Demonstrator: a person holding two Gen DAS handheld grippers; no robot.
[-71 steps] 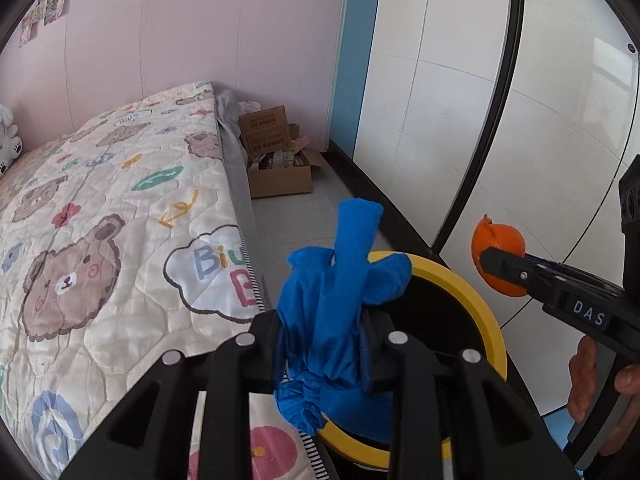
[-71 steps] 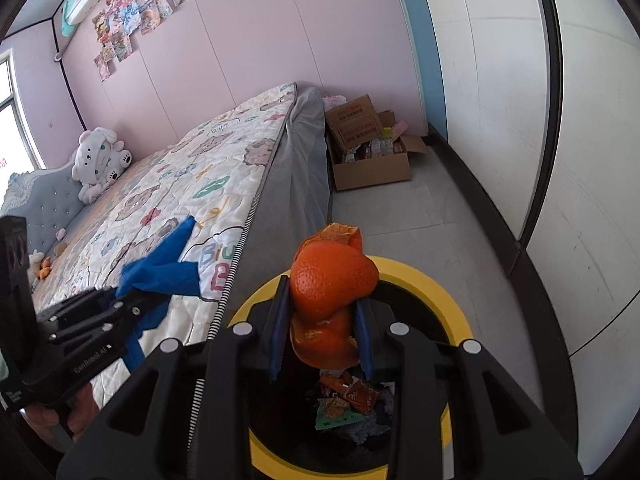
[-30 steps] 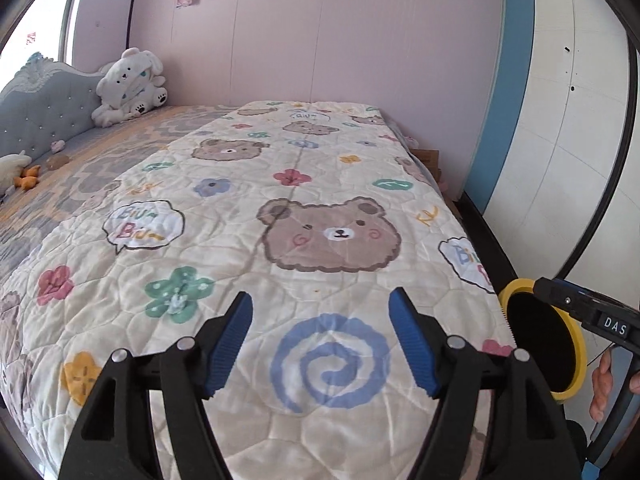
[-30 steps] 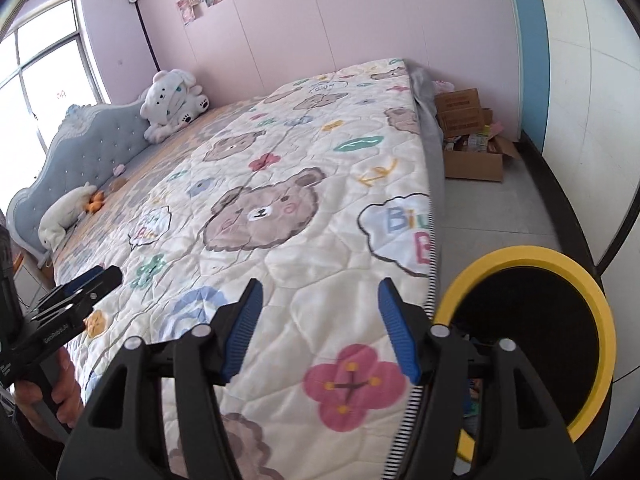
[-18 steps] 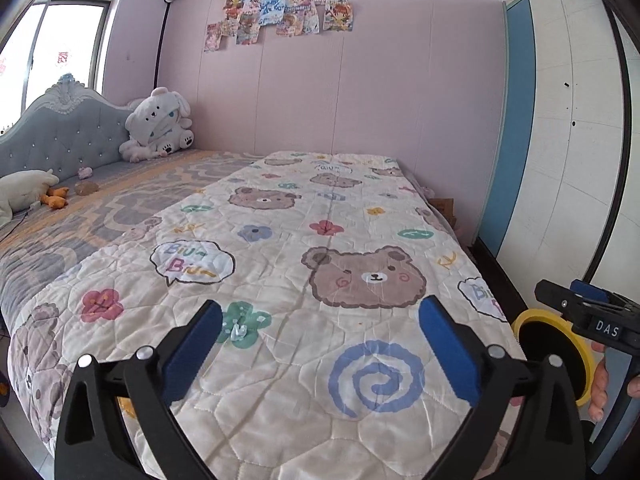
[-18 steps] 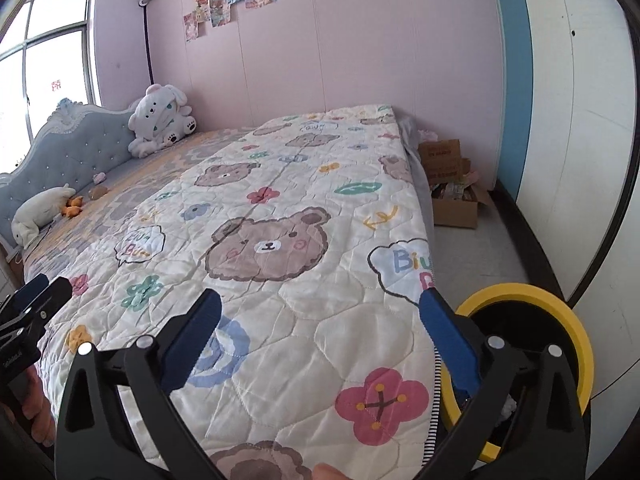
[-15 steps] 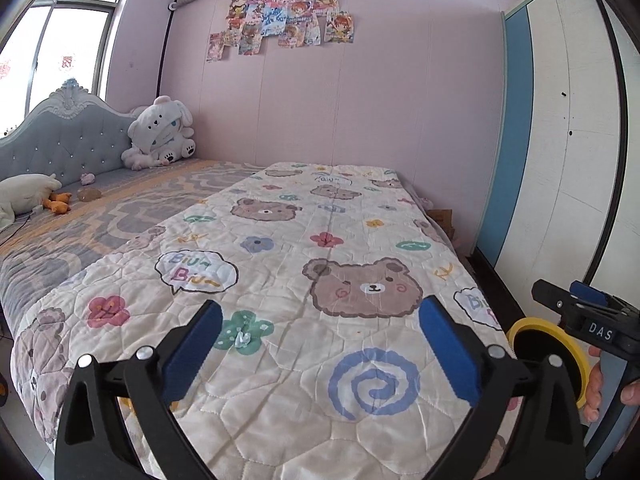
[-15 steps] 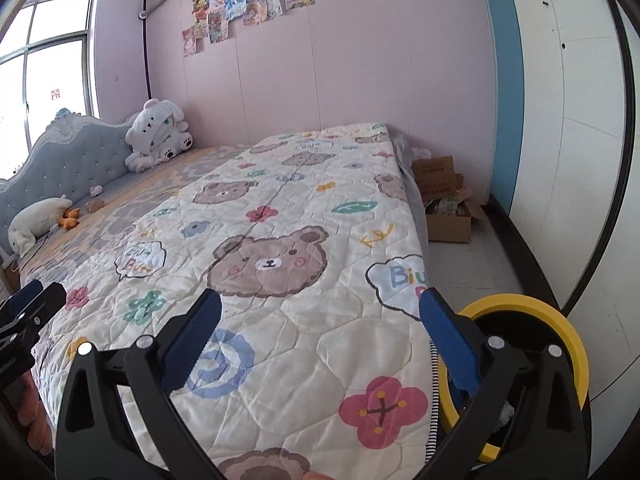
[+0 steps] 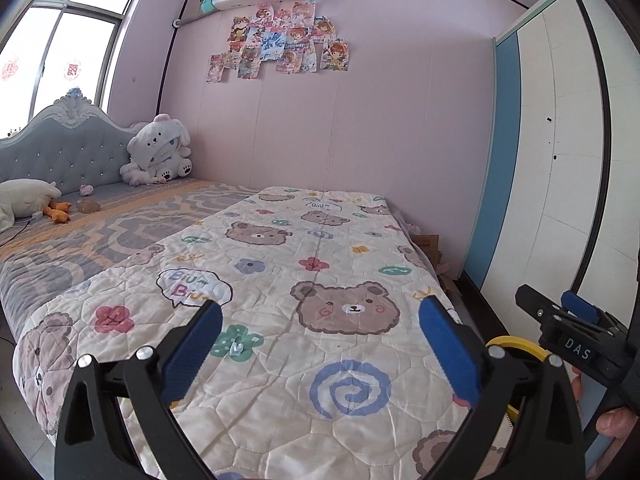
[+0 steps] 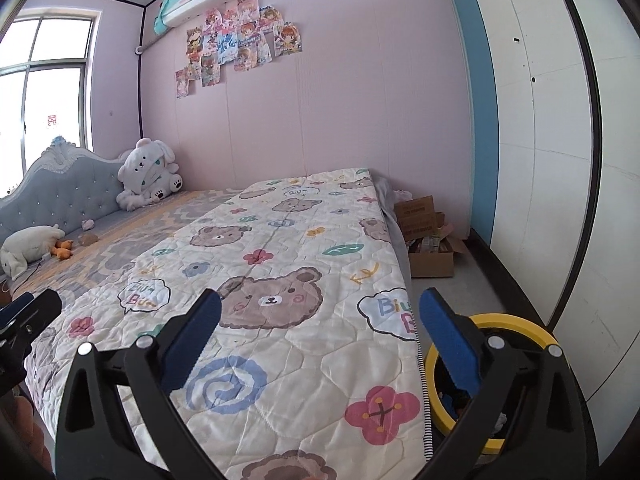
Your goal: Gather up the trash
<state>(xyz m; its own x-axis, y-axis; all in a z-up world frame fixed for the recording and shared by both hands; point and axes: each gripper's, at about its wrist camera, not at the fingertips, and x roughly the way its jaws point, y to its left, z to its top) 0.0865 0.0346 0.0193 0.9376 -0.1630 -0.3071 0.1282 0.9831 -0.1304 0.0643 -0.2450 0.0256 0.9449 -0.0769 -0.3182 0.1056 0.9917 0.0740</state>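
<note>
Both grippers, left (image 9: 320, 344) and right (image 10: 320, 340), are gaping wide, empty, over the quilt (image 9: 280, 280); scanning for leftover trash before closing is wise.

White letters "DAS" stand on a small black plate on the side of the right gripper (image 9: 576, 320), seen at the right edge of the left wrist view. The quilt (image 9: 280, 304) on the bed carries white speech-bubble patches (image 9: 194, 286) reading "Biu~ Biu~" in pastel letters: one toward its left edge, a smaller one near its far end. In the right wrist view another bubble (image 10: 386, 312) at the quilt's right edge shows "Biu" with a "B" below. The wall posters (image 9: 280, 44), red window stickers (image 9: 72, 70) and cardboard box (image 10: 418, 210) bear print too small to read.
</note>
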